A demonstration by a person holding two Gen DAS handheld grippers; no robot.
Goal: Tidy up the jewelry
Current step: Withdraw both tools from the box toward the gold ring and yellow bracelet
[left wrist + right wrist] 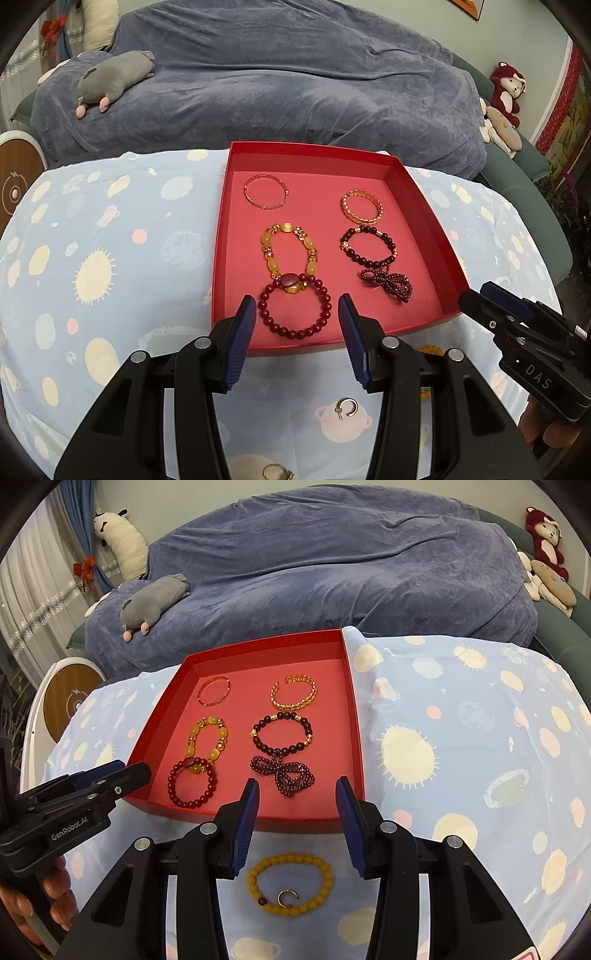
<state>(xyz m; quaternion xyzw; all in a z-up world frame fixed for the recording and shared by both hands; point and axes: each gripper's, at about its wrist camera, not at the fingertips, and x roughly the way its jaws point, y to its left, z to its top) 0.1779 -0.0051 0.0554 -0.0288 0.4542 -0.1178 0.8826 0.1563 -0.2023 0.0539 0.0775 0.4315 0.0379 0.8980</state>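
A red tray (325,147) on the planet-print cloth holds several bracelets. A dark red bead bracelet (295,334) lies at its near left, overlapping an amber one (266,240). A purple bead bundle (391,286) lies at its near right. My left gripper (298,306) hovers open above the red bracelet and holds nothing. My right gripper (297,786) is open over the tray's (354,720) near edge, just short of the purple bundle (284,775), also holding nothing. A yellow bead bracelet (325,867) with a small silver hoop (286,897) inside it lies on the cloth beneath the right gripper.
A thin bangle (264,206), a gold cuff (360,218) and a dark bead bracelet (369,263) fill the tray's far part. Another silver hoop (347,406) lies on the cloth under the left gripper. A blue-covered sofa (295,74) with plush toys stands behind the table.
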